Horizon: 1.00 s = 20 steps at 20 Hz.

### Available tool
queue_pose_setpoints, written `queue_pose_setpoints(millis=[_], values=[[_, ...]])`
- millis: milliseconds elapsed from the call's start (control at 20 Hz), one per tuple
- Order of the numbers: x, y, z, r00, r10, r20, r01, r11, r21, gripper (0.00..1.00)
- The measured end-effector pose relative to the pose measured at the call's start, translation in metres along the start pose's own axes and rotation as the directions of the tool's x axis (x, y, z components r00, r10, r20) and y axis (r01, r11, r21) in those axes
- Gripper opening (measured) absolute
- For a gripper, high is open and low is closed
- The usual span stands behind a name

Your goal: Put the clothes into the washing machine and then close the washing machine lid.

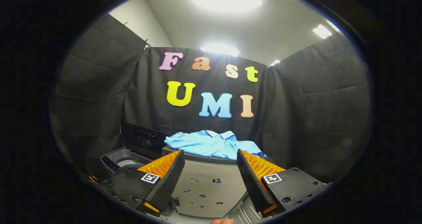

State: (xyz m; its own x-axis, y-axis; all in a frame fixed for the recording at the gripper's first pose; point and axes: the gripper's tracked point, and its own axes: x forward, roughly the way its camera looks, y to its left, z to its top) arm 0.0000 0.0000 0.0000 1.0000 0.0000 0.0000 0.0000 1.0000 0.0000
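A light blue polo shirt lies spread on top of a grey cabinet, just beyond my fingertips. To the left of the cabinet stands the washing machine, its dark lid raised upright at the back and the drum showing inside. My gripper is open, fingers wide apart with nothing between them, held in front of the cabinet and a little below the shirt.
Black cloth walls close the booth behind and on both sides. The grey cabinet front has several small holes. A fingertip of a person shows below the fingers. Ceiling lights shine overhead.
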Motion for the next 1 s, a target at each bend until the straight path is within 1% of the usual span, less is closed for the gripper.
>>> queue_pose_setpoints(millis=[300,1000], values=[[0.002,0.005,0.0,1.0,0.018,0.004,-0.018,1.0,-0.013,0.98],[0.002,-0.006,-0.003,1.0,0.009,-0.004,-0.009,1.0,-0.003,0.98]])
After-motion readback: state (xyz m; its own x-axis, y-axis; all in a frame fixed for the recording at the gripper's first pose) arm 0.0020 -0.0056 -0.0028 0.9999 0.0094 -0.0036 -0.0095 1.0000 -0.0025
